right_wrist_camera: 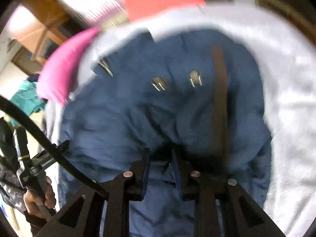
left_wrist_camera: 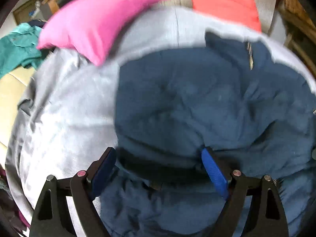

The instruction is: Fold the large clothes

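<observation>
Jaws of the right gripper (right_wrist_camera: 161,154) pinch the blue jacket (right_wrist_camera: 158,108).

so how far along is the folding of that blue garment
Early. The blue garment lies rumpled on the grey sheet, no neat fold visible. In hand: the right gripper pinches its fabric near the dark strap; the left gripper is open over it. Folding itself remains.

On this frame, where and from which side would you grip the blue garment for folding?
Likely the near dark edge band of the blue garment, taken from above on the near side. It bunches into a raised ridge on the grey sheet. The left gripper straddles it, open; the right gripper seems pinched on it.
</observation>
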The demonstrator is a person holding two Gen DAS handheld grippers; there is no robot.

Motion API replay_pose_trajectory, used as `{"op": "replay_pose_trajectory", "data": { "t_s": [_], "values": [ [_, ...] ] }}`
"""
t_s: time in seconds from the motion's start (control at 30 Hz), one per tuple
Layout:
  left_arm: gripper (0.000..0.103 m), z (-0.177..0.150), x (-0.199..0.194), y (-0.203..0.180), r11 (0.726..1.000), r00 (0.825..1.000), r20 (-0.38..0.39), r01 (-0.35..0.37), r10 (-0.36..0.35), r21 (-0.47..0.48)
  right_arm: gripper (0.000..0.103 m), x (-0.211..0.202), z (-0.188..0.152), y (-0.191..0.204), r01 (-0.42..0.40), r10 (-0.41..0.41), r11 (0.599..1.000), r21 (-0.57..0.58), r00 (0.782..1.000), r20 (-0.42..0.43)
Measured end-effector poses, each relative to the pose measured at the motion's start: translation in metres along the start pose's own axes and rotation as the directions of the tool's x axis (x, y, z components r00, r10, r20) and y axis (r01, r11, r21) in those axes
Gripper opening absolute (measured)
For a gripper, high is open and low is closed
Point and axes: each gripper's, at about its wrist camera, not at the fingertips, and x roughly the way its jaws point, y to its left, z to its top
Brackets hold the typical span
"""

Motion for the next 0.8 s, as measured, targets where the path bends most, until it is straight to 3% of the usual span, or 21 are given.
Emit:
{"op": "replay_pose_trajectory", "data": {
  "t_s": [0.13,0.23,0.3,0.37,0.43,0.53,0.6,0.7,0.8],
  "values": [
    [0.088,0.003,-0.010,0.004,1.000,1.000,0.028,0.011,-0.011,-0.011,0.027,-0.014,0.004,-0.005,-0.069,0.069,0.997,0.017,0.998,0.014],
    [0.088,0.004,-0.023,0.011,1.000,0.997,0.073,0.001,0.001,-0.025,0.027,-0.044,0.010,-0.016,-0.108,0.104,0.994,0.028,0.988,0.111],
    [0.088,0.004,-0.029,0.019,0.999,0.995,0.101,-0.006,0.010,-0.042,0.027,-0.069,0.018,-0.036,-0.113,0.095,0.991,0.074,0.971,0.220],
    [0.088,0.005,-0.032,0.028,0.997,0.993,0.114,-0.016,0.024,-0.071,0.041,-0.082,0.023,-0.061,-0.147,0.098,0.977,0.157,0.954,0.282],
    [0.088,0.006,-0.028,0.038,0.996,0.994,0.107,-0.009,0.019,-0.094,0.042,-0.086,0.025,-0.082,-0.186,0.109,0.956,0.228,0.943,0.313],
    [0.088,0.005,-0.017,0.039,0.996,0.997,0.064,-0.033,0.039,-0.081,0.040,-0.077,0.028,-0.096,-0.194,0.105,0.943,0.270,0.945,0.311],
    [0.088,0.004,-0.008,0.036,0.997,0.998,0.041,-0.047,0.050,-0.067,0.031,-0.068,0.031,-0.093,-0.215,0.128,0.936,0.280,0.945,0.300],
    [0.089,0.002,0.004,0.030,0.998,0.998,0.005,-0.054,0.055,-0.033,0.031,-0.056,0.031,-0.091,-0.229,0.154,0.931,0.285,0.953,0.261],
    [0.089,-0.001,0.002,0.024,0.998,0.998,0.004,-0.056,0.056,-0.026,0.029,-0.028,0.027,-0.095,-0.161,0.114,0.936,0.314,0.980,0.163]
  ]
}}
